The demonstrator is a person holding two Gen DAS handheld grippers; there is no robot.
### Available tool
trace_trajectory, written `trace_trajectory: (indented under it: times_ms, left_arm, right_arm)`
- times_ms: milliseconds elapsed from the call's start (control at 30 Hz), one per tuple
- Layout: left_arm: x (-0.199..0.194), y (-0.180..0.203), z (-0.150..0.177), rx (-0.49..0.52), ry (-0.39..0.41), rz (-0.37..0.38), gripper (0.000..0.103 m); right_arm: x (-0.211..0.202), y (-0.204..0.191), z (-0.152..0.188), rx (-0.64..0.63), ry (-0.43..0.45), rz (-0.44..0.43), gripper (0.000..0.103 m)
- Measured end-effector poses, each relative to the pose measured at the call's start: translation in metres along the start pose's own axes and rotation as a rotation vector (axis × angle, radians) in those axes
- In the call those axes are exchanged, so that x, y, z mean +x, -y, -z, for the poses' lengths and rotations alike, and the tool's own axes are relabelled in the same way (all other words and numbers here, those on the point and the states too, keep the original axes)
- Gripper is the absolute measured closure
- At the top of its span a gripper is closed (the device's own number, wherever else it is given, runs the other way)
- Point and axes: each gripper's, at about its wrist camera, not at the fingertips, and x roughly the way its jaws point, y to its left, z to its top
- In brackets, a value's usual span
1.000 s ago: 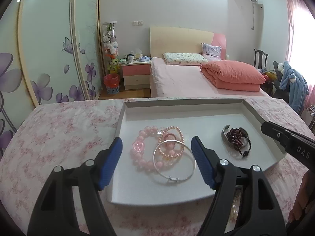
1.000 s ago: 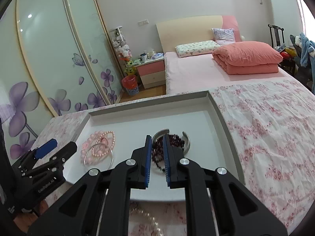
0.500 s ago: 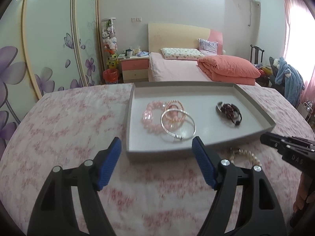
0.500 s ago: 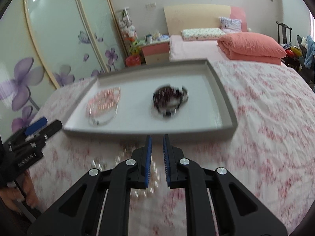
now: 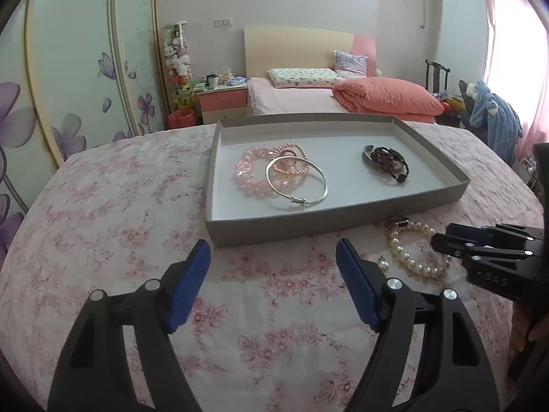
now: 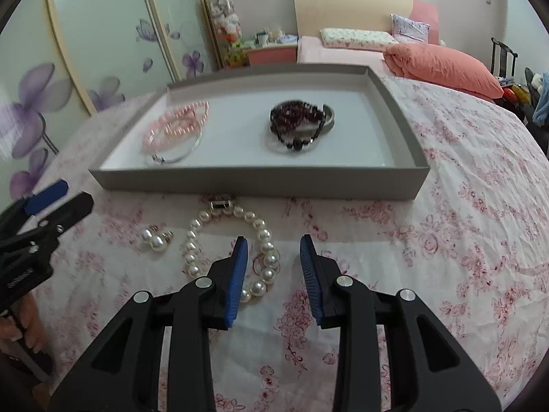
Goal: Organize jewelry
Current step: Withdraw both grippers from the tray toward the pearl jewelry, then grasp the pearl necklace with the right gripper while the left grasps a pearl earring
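A grey tray (image 5: 308,221) (image 6: 260,182) sits on a floral cloth. It holds pink bead bracelets (image 5: 252,171) (image 6: 178,125), a silver bangle (image 5: 296,182) and a dark bead bracelet (image 5: 389,161) (image 6: 296,122). A white pearl bracelet (image 5: 417,252) (image 6: 233,243) and pearl earrings (image 6: 156,238) lie on the cloth in front of the tray. My right gripper (image 6: 272,261) is open just above the pearl bracelet's near right side. My left gripper (image 5: 272,264) is open and empty, short of the tray's front wall.
The cloth-covered table (image 5: 103,213) curves away at left and right. A bed (image 5: 308,99) with an orange quilt stands behind, with a nightstand (image 5: 223,103) and a wardrobe with flower doors (image 5: 68,68) at left.
Both grippers have pulled back from over the tray to the cloth in front of it. The right gripper has opened over the pearl bracelet.
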Motion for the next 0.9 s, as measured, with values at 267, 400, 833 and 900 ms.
trace_trajectory:
  times_ms: [267, 400, 833, 900]
  left_arm:
    - [0.004, 0.016, 0.003, 0.064, -0.017, 0.025, 0.03]
    - [0.008, 0.028, 0.006, 0.121, -0.034, 0.045, 0.035]
    - [0.027, 0.052, 0.012, 0.22, -0.123, 0.096, 0.044]
    - [0.033, 0.055, 0.011, 0.223, -0.145, 0.098, 0.049]
  right_arm:
    - [-0.001, -0.003, 0.002, -0.049, -0.001, 0.06, 0.091]
    - [-0.004, 0.012, 0.002, 0.004, 0.004, 0.096, 0.092]
    - [-0.003, 0.019, 0.0, 0.026, 0.006, 0.088, 0.092]
    - [-0.003, 0.019, 0.0, 0.027, 0.006, 0.088, 0.092]
